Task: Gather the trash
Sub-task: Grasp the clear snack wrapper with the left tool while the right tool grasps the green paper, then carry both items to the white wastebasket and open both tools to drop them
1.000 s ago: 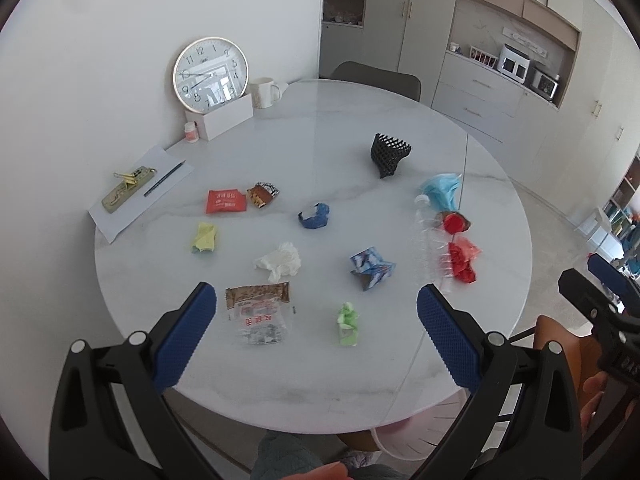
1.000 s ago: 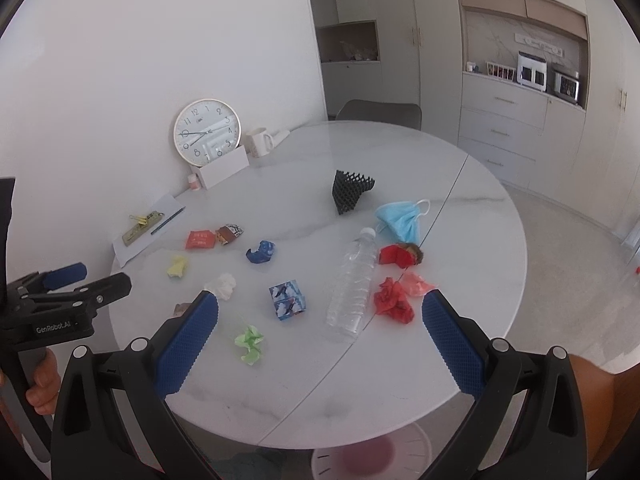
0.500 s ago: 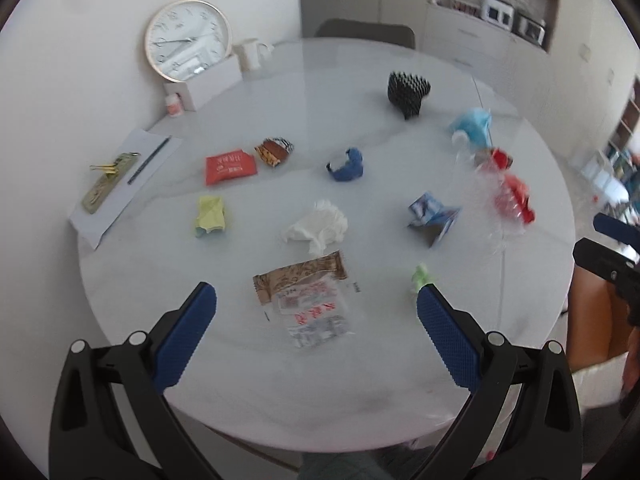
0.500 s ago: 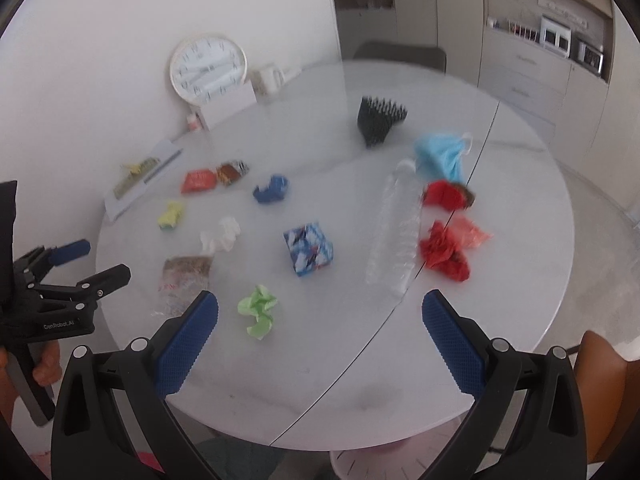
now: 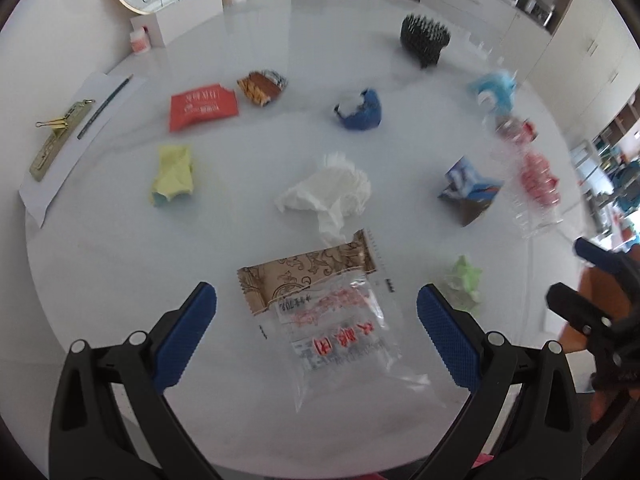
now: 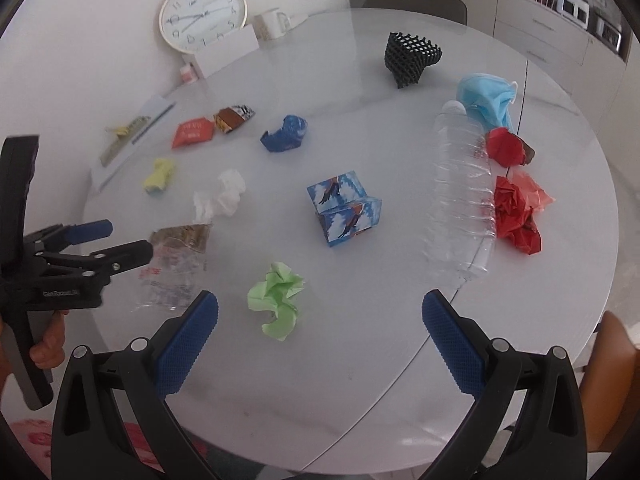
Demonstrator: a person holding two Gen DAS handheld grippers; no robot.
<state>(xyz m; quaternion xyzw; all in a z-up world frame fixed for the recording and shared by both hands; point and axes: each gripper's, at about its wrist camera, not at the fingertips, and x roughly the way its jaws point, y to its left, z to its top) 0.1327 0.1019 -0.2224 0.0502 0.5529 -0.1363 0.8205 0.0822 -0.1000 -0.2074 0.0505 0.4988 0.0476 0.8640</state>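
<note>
Trash lies scattered on a round white table (image 5: 120, 280). My left gripper (image 5: 316, 312) is open, its blue pads on either side of a clear and brown snack wrapper (image 5: 328, 300). Beyond the wrapper lie a white tissue (image 5: 328, 196), a yellow paper wad (image 5: 172, 174), a red packet (image 5: 202, 106) and a blue wad (image 5: 360, 110). My right gripper (image 6: 320, 320) is open just above a green paper wad (image 6: 278, 300). Further off lie a printed blue box (image 6: 344, 208), a clear plastic bottle (image 6: 460, 196), red wrappers (image 6: 516, 216) and a blue face mask (image 6: 488, 96).
A wall clock (image 6: 202, 14), a white mug (image 6: 272, 24) and a white box stand at the table's far left. A black mesh holder (image 6: 412, 58) sits at the back. Paper with a pen and clips (image 5: 60, 136) lies at the left edge. Kitchen cabinets stand behind.
Both grippers have moved forward and down over the table. The snack wrapper now sits between the left pads, and the green wad sits close under the right gripper.
</note>
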